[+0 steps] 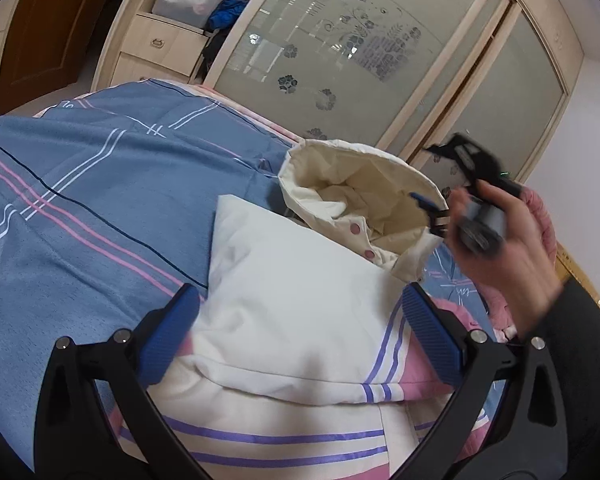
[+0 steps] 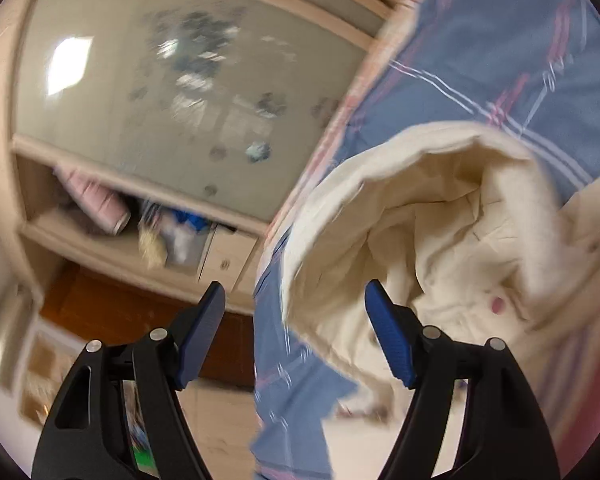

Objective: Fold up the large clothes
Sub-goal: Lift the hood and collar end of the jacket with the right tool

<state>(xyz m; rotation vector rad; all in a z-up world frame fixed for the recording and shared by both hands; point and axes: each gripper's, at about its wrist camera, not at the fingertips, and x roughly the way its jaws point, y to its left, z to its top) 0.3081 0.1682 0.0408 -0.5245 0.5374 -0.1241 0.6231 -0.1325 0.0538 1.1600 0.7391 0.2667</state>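
A white padded jacket [image 1: 300,304] with purple and pink stripes lies folded on the bed. Its cream hood [image 1: 364,188] stands open at the far end, with pink snaps [image 1: 356,231] at the collar. My left gripper [image 1: 300,320] hovers just over the jacket's body, jaws wide open, blue pads [image 1: 168,340] on either side of the fabric. A hand [image 1: 512,256] holds my right gripper [image 1: 432,176] at the hood's right rim, rolled sideways. In the blurred right wrist view the right gripper [image 2: 296,320] is open, and the hood's rim [image 2: 340,216] sits just beyond its pads without touching them.
The bed has a blue sheet [image 1: 84,184] with pink and white lines. Behind it stands a wardrobe with frosted glass sliding doors [image 1: 332,48], drawers [image 1: 156,44] and shelves holding clothes. A pink garment [image 1: 540,220] lies at the right. A brown door [image 1: 48,28] is far left.
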